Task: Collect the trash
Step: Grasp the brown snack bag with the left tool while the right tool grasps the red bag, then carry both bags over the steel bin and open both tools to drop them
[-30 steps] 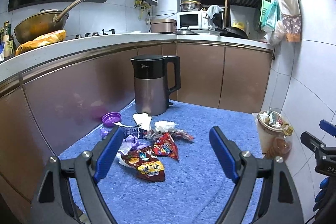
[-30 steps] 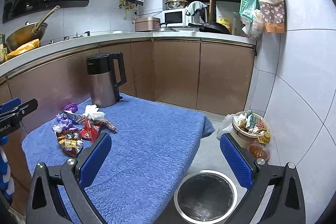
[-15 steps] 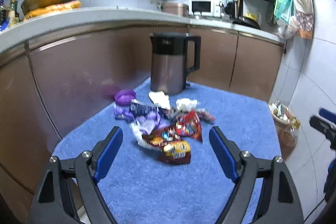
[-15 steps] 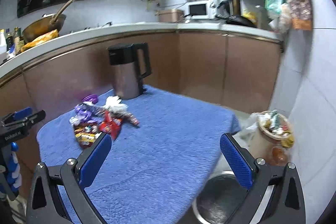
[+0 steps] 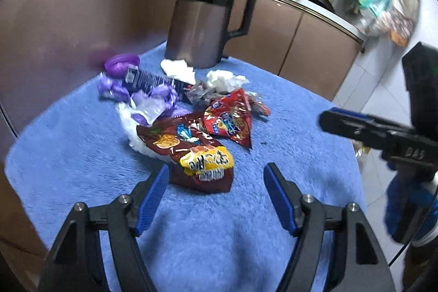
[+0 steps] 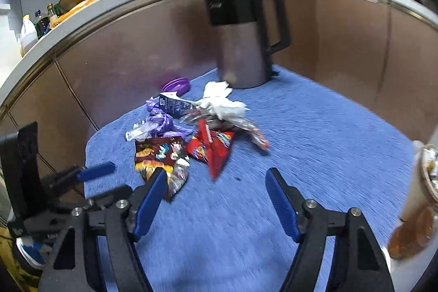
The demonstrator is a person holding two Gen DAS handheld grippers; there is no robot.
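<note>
Left gripper (image 5: 215, 178) low over the blue towel (image 5: 82, 155), jaws wide apart and empty, straddling the near edge of the dark red snack bag (image 5: 191, 152), probably lining up a first pick. Right gripper (image 6: 215, 182) alongside, jaws equally spread, holding nothing. Beyond: red wrapper (image 5: 232, 119), purple plastic (image 5: 158, 97), crumpled tissues (image 5: 224, 78), all heaped together. Kettle (image 5: 202, 23) stands behind the pile.

Trash pile (image 5: 191, 116) — red and maroon snack wrappers, purple plastic, white tissues — strewn on blue cloth
</note>
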